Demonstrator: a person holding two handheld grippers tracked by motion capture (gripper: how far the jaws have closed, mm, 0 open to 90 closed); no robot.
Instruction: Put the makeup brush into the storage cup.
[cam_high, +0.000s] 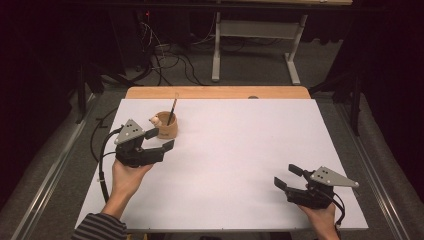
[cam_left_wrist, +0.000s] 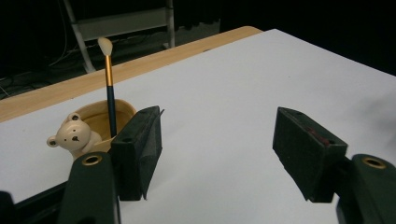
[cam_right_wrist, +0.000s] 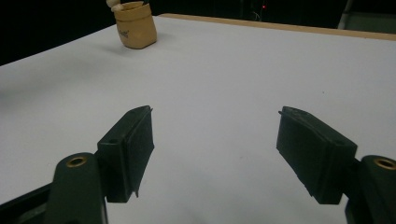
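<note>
Left gripper view: brush (cam_left_wrist: 109, 88) stands in bear cup (cam_left_wrist: 95, 126).

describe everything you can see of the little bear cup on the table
The bear cup is a small tan holder, ceramic by its look, with a pale cream bear head on its rim showing round ears and dark dot eyes. It stands upright on the white sheet near the table's far left. A brush with a dark handle, gold ferrule and pale tip stands inside it, tip up. The left gripper is open just beside the cup; whether a jaw touches it cannot be told. Small dark marks on its wall are unreadable.
</note>
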